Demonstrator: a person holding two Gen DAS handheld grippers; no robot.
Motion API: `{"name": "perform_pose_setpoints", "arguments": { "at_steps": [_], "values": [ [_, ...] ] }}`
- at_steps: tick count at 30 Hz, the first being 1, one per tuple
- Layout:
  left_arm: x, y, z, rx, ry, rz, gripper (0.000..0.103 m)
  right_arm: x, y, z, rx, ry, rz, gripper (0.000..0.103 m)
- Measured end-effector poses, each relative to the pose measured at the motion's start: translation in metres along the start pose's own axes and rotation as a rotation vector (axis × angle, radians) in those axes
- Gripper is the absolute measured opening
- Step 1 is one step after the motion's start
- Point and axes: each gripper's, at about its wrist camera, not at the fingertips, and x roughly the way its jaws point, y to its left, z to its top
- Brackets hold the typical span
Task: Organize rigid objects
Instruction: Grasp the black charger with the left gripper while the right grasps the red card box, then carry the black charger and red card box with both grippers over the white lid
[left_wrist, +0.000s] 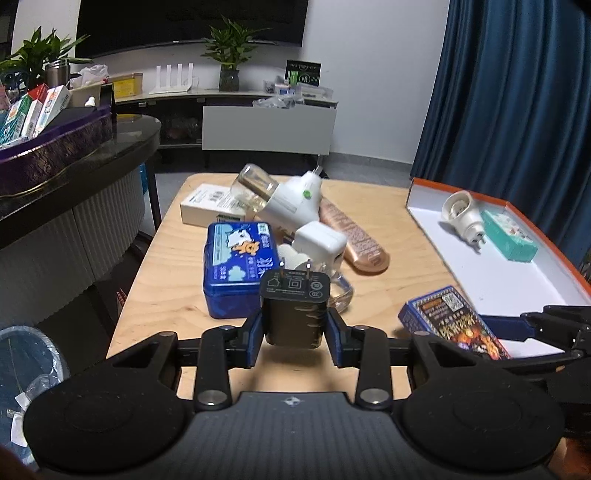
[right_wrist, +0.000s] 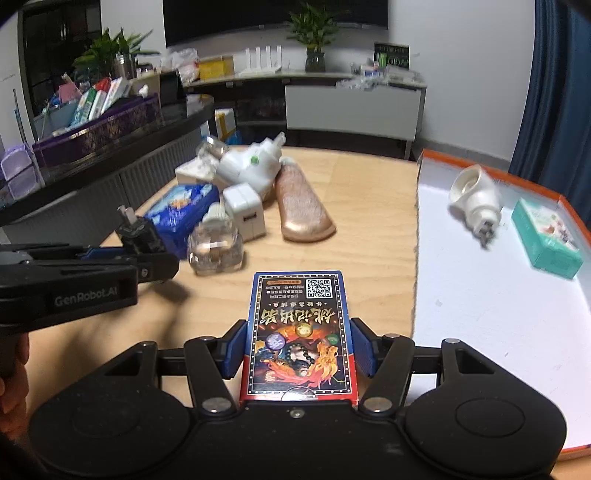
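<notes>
My left gripper (left_wrist: 294, 328) is shut on a black plug charger (left_wrist: 294, 306), prongs up, held above the wooden table (left_wrist: 406, 280); it also shows in the right wrist view (right_wrist: 142, 236). My right gripper (right_wrist: 299, 350) is shut on a blue and red card box (right_wrist: 299, 332), also seen in the left wrist view (left_wrist: 454, 321). A white tray with an orange rim (right_wrist: 480, 295) on the right holds a white plug-in device (right_wrist: 476, 199) and a teal box (right_wrist: 546, 232).
A pile sits mid-table: blue tin (left_wrist: 236, 266), white charger cube (left_wrist: 321, 243), clear glass bottle (right_wrist: 216, 247), white plug-in vaporizer (left_wrist: 291, 199), rose-gold tube (right_wrist: 301, 206), white box (left_wrist: 210, 206). A dark counter (left_wrist: 74, 166) stands left.
</notes>
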Motion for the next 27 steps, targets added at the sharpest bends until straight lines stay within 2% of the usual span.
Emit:
{"name": "perform_pose_setpoints", "arguments": {
  "at_steps": [11, 18, 27],
  "values": [
    [-0.026, -0.034, 0.013, -0.037, -0.039, -0.013, 0.036, -0.044, -0.023, 0.014, 0.044, -0.114, -0.009, 0.071],
    [-0.033, -0.07, 0.019, -0.014, -0.04, -0.041, 0.036, -0.074, -0.057, 0.013, 0.09, -0.169, -0.073, 0.071],
    [-0.032, -0.127, 0.034, 0.05, -0.066, -0.134, 0.036, -0.112, -0.114, 0.001, 0.188, -0.227, -0.203, 0.071]
  ]
}}
